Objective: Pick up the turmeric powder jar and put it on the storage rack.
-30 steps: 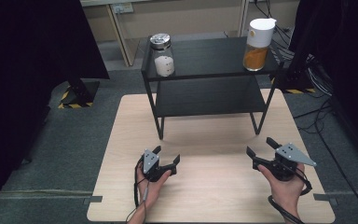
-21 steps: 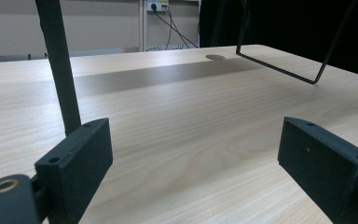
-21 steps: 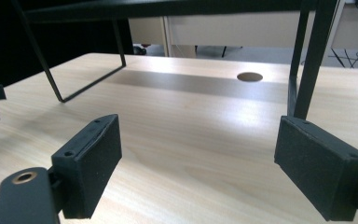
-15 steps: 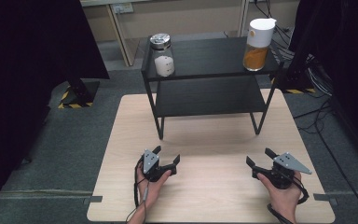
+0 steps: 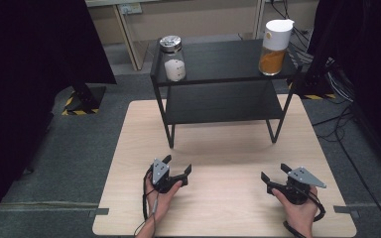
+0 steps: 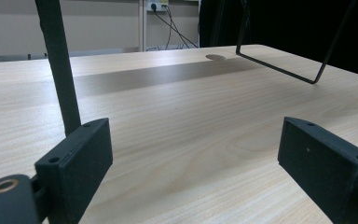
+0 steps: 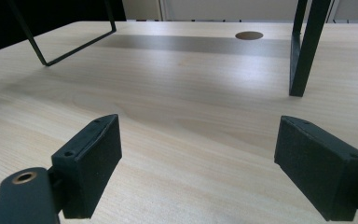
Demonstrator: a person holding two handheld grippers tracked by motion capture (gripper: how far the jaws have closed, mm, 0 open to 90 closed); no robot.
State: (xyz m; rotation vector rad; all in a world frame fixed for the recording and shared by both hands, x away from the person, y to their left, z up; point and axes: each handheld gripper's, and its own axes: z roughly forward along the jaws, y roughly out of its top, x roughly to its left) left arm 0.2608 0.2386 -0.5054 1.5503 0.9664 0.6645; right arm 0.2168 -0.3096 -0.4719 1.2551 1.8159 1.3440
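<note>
1. Left hand-held gripper (image 5: 177, 166): in the high view it rests low over the bench (image 5: 218, 148) at about 7 o'clock of the bench top, held in the person's left hand (image 5: 161, 196). Its jaws are spread wide and grasp nothing. In the left gripper view, bare wood lies between the two black jaws, with a shelf leg rising just past the left jaw.
2. Glass jar (image 5: 172, 58): it stands upright on the top level of the black shelf (image 5: 228, 62), at the shelf's 9 o'clock end. It has a metal lid and white contents in its lower part. It is well apart from the left hand-held gripper.
3. Black shelf: a two-level unit that stands on the far half of the bench, at 12 o'clock from both hands.
4. Orange-filled container (image 5: 275, 47): it stands upright on the shelf top at the 3 o'clock end. It has a white lid and is well apart from the glass jar.
5. Right hand-held gripper (image 5: 273, 174): it sits at about 5 o'clock of the bench top, held in the right hand (image 5: 300, 210). Its jaws are spread and empty, with bare bench between them in the right gripper view.
</note>
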